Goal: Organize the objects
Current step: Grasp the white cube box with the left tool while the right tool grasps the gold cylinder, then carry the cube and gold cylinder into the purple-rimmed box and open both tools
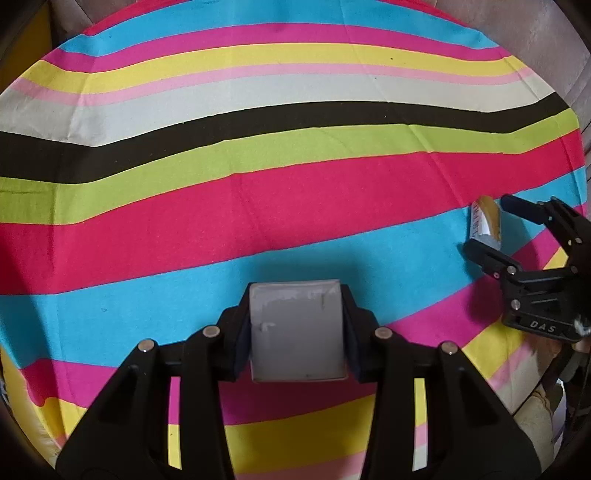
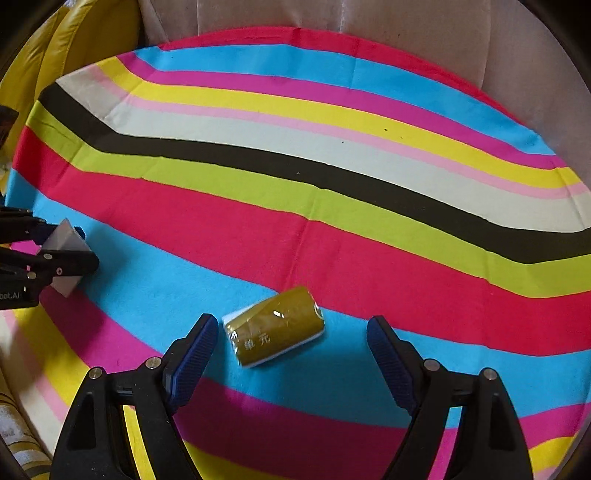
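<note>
Grey box [image 1: 295, 328] clamped in left gripper [image 1: 295, 325], right gripper [image 2: 291, 339] spread (gold packet [image 2: 275, 326] between)

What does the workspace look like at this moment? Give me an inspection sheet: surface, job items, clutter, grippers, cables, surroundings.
Surface: striped cloth in many colours, creased, covering the work area.
Job's things: grey box held off the cloth; gold-wrapped packet lying tilted on a blue stripe.
Clutter: nothing seen on the cloth besides the packet.
Grippers: left gripper shut on the grey box; right gripper open, fingers either side of the packet, not touching it.
Cables: nothing seen.
Surroundings: yellow fabric at the far left; pale backdrop behind the cloth.
</note>
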Demonstrator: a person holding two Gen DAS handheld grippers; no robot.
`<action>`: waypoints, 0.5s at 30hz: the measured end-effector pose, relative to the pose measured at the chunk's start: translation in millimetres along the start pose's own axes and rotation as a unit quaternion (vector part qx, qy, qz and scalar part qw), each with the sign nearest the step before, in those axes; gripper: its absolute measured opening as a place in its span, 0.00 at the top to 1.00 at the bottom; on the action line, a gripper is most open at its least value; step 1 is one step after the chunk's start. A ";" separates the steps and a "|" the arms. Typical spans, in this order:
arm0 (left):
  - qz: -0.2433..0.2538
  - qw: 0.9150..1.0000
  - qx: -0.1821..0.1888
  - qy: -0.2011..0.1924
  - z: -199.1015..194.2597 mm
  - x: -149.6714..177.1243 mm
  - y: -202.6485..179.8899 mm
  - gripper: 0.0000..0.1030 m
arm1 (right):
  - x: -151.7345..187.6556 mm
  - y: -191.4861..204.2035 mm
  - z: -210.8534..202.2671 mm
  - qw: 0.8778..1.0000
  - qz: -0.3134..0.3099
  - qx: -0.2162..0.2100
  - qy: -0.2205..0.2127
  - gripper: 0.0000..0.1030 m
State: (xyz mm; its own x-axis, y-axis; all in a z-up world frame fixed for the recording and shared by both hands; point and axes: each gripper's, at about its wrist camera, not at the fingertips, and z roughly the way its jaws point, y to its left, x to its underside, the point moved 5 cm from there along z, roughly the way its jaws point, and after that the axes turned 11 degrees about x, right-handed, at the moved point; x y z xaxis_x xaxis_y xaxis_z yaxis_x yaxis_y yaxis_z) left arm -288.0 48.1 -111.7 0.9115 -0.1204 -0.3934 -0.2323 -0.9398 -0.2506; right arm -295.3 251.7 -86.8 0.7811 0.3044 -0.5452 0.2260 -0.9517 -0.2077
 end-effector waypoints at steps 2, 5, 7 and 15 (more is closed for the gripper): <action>-0.005 1.000 0.004 0.001 1.7 1.7 2.2 0.56 | 0.4 -0.1 3.5 1.000 0.001 -0.006 0.003 0.23; -0.003 1.000 0.004 0.000 1.3 3.9 0.9 0.56 | 1.6 -0.3 4.3 1.000 0.006 -0.024 0.007 0.38; -0.005 1.000 0.007 -0.001 0.2 4.4 0.1 0.56 | 1.7 -0.4 2.5 1.000 0.007 -0.027 0.005 0.49; -0.004 1.000 0.023 0.000 -7.3 10.2 -17.5 0.56 | 10.6 -0.2 -12.5 0.999 0.027 -0.008 0.021 0.52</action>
State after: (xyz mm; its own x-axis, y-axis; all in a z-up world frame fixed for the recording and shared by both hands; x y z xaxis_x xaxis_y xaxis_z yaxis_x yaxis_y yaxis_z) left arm -272.2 60.9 -105.0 0.9137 -0.1130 -0.3904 -0.2404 -0.9247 -0.2950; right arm -279.8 254.6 -82.4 0.8167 0.2505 -0.5199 0.1914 -0.9675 -0.1655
